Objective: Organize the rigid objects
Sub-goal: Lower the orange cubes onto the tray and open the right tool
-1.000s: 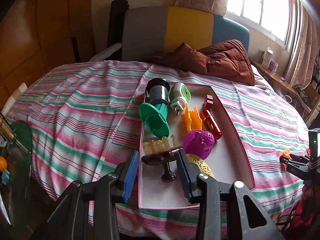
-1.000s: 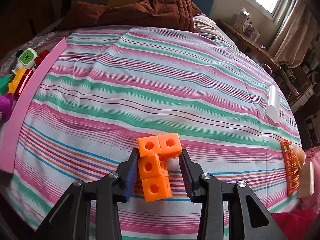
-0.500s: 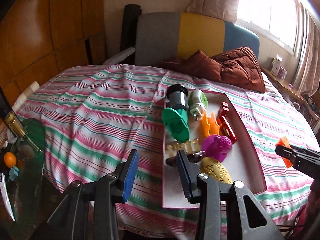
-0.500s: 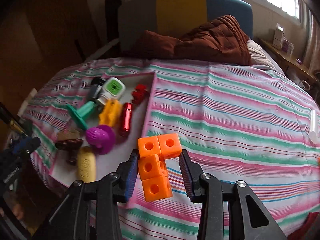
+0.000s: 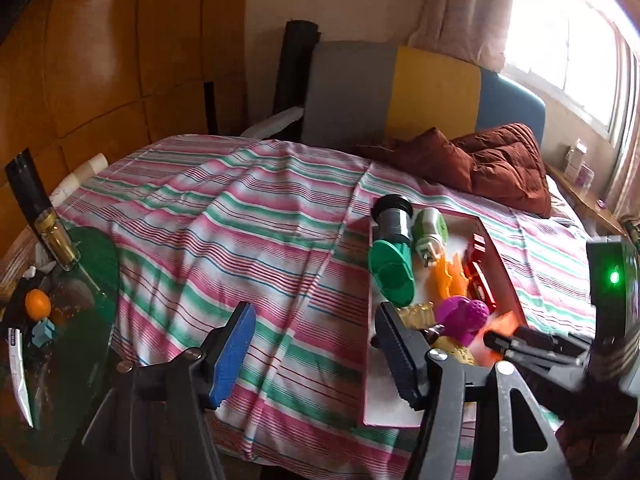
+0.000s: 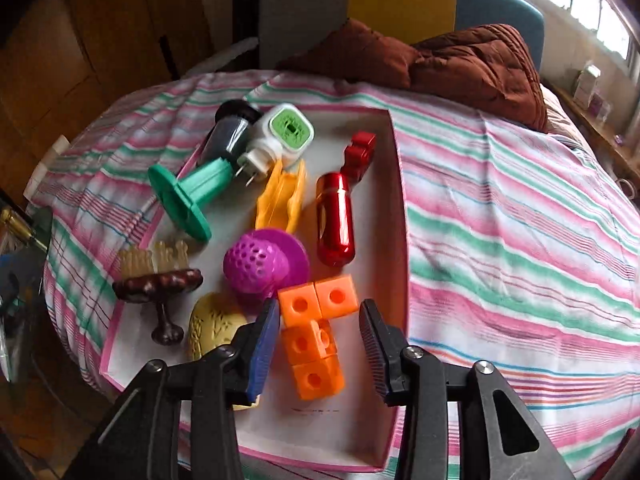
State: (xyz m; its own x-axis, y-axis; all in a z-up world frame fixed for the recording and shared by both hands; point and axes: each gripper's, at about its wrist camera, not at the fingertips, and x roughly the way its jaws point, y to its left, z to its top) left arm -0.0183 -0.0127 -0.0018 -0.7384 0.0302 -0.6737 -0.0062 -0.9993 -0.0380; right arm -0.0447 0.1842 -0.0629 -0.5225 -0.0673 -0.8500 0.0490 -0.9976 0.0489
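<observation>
Orange linked cubes (image 6: 314,338) sit between the right gripper (image 6: 316,344) fingers, which stand apart, over the pink tray (image 6: 394,216), long axis along the fingers. Left gripper (image 5: 316,354) open and empty, beside the tray.

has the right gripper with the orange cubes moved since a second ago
Yes. The right gripper carried the orange cube cluster leftward, from the bare striped bedspread to over the pink-rimmed tray, beside the purple ball.
</observation>
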